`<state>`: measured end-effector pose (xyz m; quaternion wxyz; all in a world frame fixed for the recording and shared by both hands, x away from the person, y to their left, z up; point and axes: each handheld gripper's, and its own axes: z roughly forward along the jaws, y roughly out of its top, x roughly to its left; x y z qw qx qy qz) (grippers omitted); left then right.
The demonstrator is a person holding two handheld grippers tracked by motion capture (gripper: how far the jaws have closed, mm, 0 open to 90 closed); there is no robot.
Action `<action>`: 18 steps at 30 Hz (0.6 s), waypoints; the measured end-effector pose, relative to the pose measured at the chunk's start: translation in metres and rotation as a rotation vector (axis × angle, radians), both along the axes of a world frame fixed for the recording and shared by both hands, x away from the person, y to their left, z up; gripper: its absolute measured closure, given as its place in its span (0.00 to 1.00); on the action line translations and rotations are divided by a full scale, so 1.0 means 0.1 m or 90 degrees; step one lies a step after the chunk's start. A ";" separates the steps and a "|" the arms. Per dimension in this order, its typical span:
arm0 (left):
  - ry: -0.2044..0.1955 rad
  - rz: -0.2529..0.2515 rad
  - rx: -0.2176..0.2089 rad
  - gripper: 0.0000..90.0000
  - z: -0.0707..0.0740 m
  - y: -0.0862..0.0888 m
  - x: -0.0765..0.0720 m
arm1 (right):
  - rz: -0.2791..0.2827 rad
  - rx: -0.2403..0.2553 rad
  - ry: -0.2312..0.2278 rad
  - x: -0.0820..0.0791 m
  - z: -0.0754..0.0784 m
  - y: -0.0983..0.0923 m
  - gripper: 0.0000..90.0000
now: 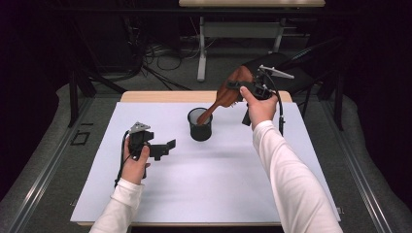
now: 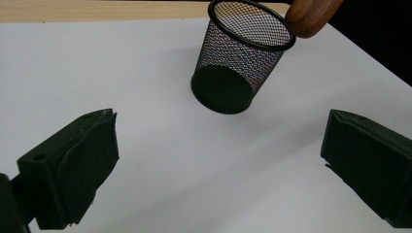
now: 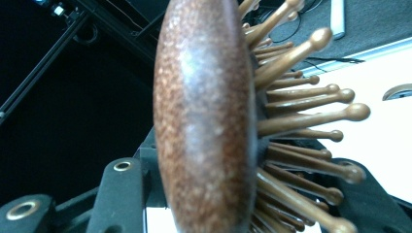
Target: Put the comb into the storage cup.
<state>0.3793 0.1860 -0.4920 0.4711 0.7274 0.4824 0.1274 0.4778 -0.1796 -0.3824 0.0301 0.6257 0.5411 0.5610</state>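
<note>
Wooden hairbrush [image 1: 228,93], clamped by its head between the jaws of your right gripper [image 1: 241,88], hangs tilted above the table's far side with its handle end dipping into the black mesh cup [image 1: 200,125]. Your left gripper [image 1: 163,148] hovers low over the white table [image 1: 218,179], near the cup, jaws spread wide and holding nothing.

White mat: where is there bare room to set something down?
The white mat is bare across the near half between the two forearms, and along its far-left part. It is crowded only around the mesh cup, where the wooden hairbrush dips in.
</note>
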 end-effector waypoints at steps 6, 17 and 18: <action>0.007 0.008 -0.001 0.00 -0.03 0.02 0.02 | -0.015 0.003 -0.005 0.05 -0.03 -0.01 0.52; 0.012 0.006 -0.001 0.00 -0.05 0.02 0.03 | -0.034 -0.012 -0.016 0.14 -0.09 0.04 0.52; 0.011 0.006 -0.002 0.00 -0.05 0.01 0.03 | -0.036 -0.014 -0.016 0.15 -0.10 0.05 0.52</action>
